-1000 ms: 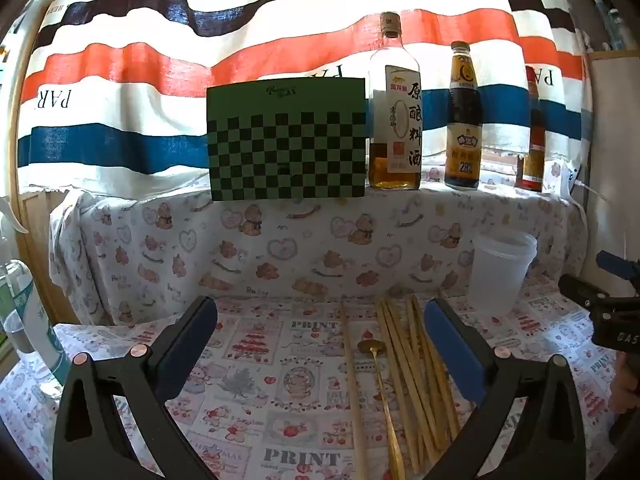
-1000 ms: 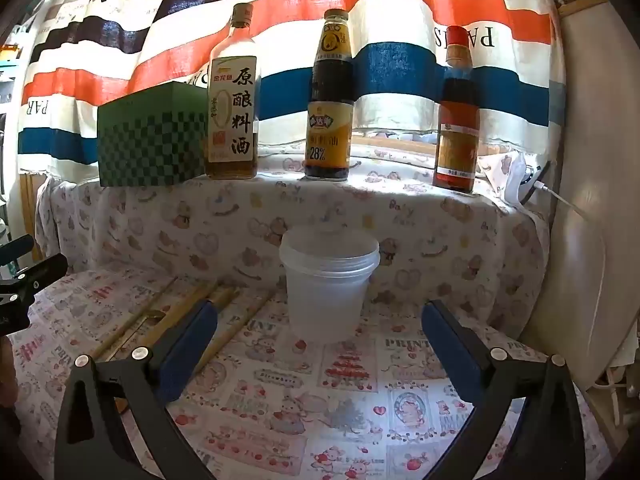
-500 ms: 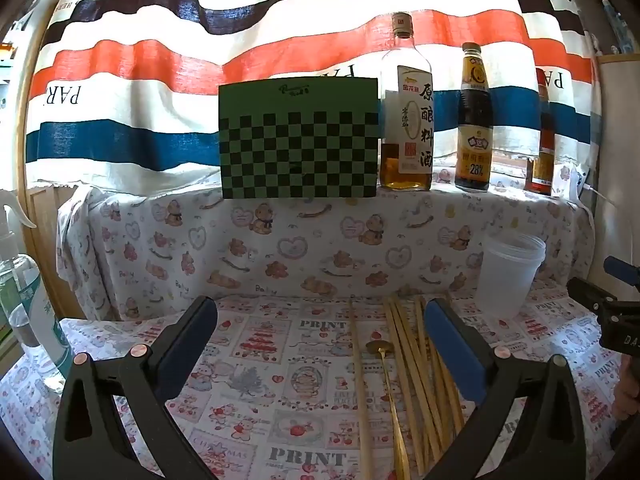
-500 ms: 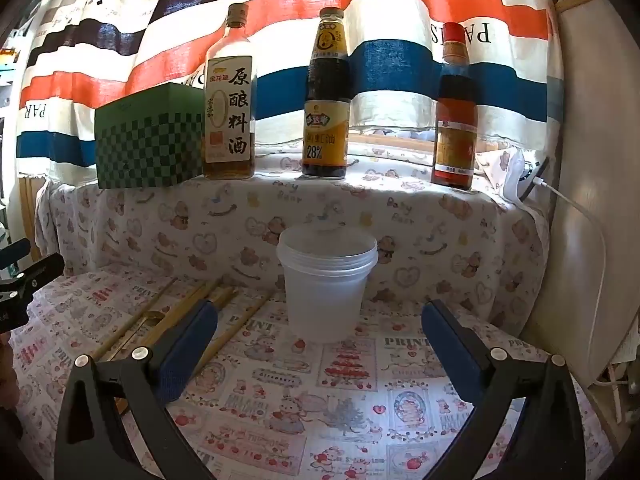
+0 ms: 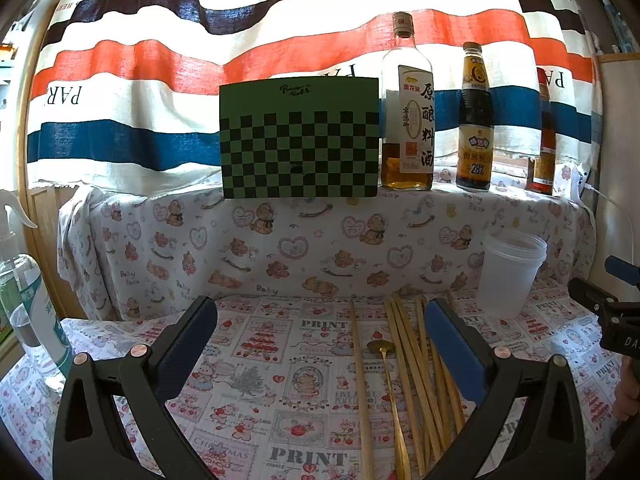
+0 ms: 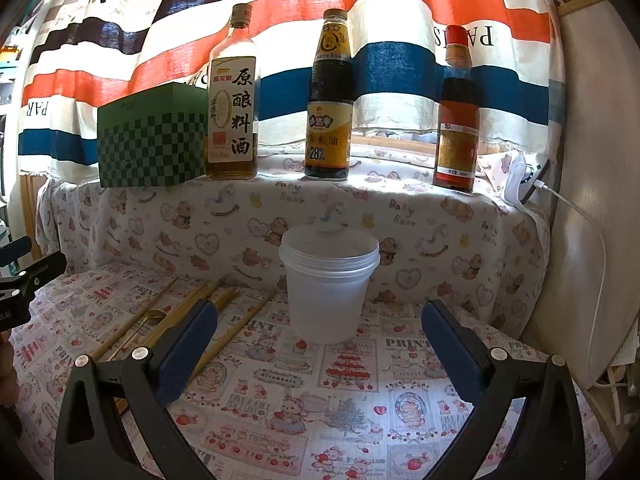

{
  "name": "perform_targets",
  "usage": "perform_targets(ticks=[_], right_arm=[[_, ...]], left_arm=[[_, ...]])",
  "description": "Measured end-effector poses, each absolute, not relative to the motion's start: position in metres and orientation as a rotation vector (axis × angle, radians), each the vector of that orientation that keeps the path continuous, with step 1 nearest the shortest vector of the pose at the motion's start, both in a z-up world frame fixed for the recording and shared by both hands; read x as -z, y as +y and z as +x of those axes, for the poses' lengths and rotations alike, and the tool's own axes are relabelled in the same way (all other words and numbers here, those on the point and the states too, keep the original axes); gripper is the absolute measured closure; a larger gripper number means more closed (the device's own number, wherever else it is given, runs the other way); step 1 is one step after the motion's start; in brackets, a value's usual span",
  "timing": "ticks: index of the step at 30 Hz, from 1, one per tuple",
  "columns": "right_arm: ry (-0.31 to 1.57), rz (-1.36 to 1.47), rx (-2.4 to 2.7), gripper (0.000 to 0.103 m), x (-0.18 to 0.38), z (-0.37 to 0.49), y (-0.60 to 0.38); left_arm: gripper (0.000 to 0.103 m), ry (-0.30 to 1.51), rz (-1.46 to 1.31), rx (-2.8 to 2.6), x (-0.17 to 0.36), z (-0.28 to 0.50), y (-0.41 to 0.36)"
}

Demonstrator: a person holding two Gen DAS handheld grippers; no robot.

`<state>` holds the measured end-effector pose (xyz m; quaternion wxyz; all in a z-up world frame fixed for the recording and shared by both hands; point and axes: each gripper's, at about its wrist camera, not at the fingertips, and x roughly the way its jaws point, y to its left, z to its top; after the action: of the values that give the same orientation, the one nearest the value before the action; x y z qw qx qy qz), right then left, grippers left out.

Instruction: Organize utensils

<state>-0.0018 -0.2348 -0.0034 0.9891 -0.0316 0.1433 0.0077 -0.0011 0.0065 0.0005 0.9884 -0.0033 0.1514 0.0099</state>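
Left wrist view: I am holding the left gripper (image 5: pixel 320 334) spread wide, gripping nothing; chopsticks (image 5: pixel 416 364) and a gold spoon (image 5: pixel 390 376) are lying at five o'clock. Right wrist view: the right gripper (image 6: pixel 319 336) is gaping empty, the plastic cup (image 6: pixel 329 285) standing at twelve o'clock.

Striped curtain (image 5: pixel 120 92): mirrored "PAR"; cooking-wine bottle (image 6: pixel 233 100): "原酿料酒"; dark sauce bottle (image 6: pixel 329 108): "28%"; printed tablecloth (image 5: pixel 280 360): "PRINT", "CHRISTMAS"; cloth over the far ledge (image 6: pixel 400 232): "Baby Bear"; red-capped bottle (image 6: pixel 457 120): label illegible.
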Motion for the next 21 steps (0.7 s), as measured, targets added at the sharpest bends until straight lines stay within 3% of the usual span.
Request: perform_targets(ticks=[21], right_arm=[[0.294, -0.059, -0.014, 0.0, 0.0043, -0.0014, -0.2343]], left_arm=[[0.0, 0.302, -0.006, -0.02, 0.0002, -0.0013, 0.0068]])
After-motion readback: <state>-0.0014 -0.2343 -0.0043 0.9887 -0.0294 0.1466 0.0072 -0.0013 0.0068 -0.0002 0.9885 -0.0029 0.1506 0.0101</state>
